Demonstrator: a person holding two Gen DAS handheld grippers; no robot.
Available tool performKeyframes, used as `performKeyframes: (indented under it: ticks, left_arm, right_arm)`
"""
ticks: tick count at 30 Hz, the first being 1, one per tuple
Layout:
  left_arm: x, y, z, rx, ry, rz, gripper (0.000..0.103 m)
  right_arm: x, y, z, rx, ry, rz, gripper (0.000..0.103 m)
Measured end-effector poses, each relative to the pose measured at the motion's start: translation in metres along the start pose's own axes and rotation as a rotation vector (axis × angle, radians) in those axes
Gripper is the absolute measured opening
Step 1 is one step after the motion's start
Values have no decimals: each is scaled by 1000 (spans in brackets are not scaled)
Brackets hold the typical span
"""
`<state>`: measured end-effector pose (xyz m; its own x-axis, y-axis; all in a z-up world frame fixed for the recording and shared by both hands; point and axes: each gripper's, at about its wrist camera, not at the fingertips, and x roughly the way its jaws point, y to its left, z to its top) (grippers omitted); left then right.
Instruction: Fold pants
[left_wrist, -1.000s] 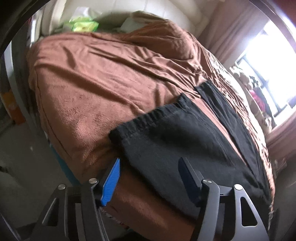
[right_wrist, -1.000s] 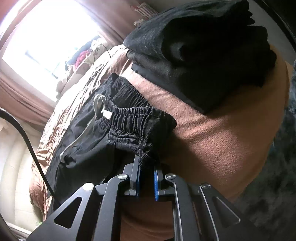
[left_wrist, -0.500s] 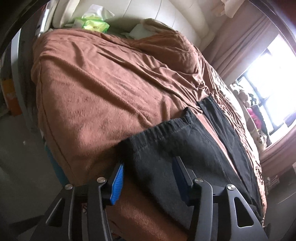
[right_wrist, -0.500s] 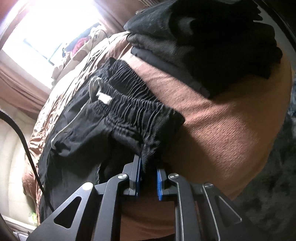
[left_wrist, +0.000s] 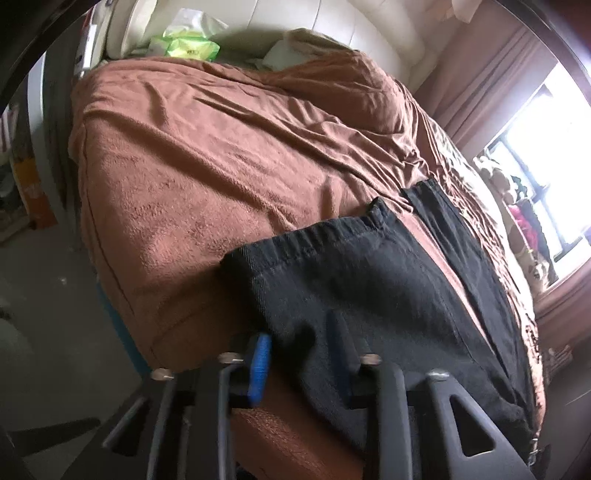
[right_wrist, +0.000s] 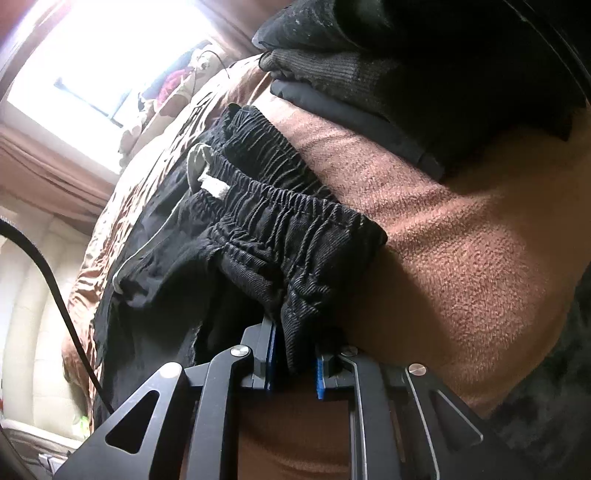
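Black pants (left_wrist: 369, 280) lie along the near edge of the bed, on a brown blanket (left_wrist: 221, 147). In the left wrist view my left gripper (left_wrist: 299, 354) has its blue pads closed in on the near corner of a leg's hem, with the cloth bunched between them. In the right wrist view the gathered elastic waistband (right_wrist: 280, 229) with its white label faces me. My right gripper (right_wrist: 295, 363) is shut on the waistband's near corner, and a fold of black cloth hangs between the pads.
A stack of folded dark clothes (right_wrist: 424, 74) sits on the blanket just beyond the waistband. A green packet (left_wrist: 188, 46) lies by the cream headboard. A bright window (left_wrist: 546, 147) with curtains is on the far side. A black cable (right_wrist: 55, 288) hangs at the left. The floor lies below the bed edge.
The left gripper's jaws have narrowed from wide open onto the hem corner. The right gripper keeps its hold on the waistband, which now sits slightly closer and higher.
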<state>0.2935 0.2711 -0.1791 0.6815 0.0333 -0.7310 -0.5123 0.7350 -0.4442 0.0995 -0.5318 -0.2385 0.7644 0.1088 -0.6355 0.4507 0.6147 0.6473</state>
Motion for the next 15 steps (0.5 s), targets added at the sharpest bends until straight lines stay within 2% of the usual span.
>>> performKeyframes:
  ticks: [1,4,8,15]
  left_arm:
    - [-1,-1,2,4,-5,24,2]
    - [-11,-8,8,10,-26,28,2]
    - [-32,-29,23,57,-74,10,2]
    - [-49,-54,52,62,-115,-40,2]
  right_arm:
    - [-1,0,0,-7,-4,1,7]
    - [-8,-2,1,0,-23,28,4]
    - [-30,4,3,-19,-69,72,3]
    - [-58,29,15,-65,-127,113,3]
